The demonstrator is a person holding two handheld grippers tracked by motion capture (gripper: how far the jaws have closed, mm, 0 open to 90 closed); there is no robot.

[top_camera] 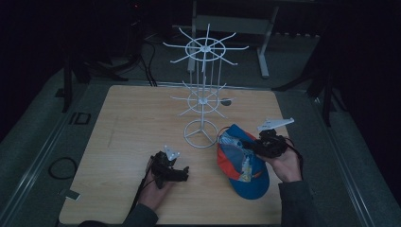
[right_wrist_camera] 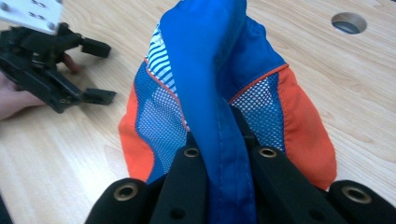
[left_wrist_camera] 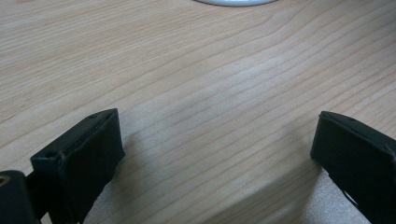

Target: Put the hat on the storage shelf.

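Item: blue-and-orange mesh cap (right_wrist_camera: 219, 93), fabric fold clamped in right tongs (right_wrist_camera: 224, 154), prob. for white wire rack (top_camera: 204, 90). Left tongs (left_wrist_camera: 215, 154) apart, idle over wood table (left_wrist_camera: 196, 70).

Dim, underexposed high view, dark surroundings, 2 gripper views brighter, soft shadows, slight blur

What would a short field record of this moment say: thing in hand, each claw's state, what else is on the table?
thing in hand: blue and orange cap, pinched at a fold of blue fabric
right claw: shut on the cap
left claw: open, nothing between its jaws, low over bare wood
cap position: mostly resting on the table, near the person's right hand
other item: white wire display rack, upright at mid-table, hooks bare
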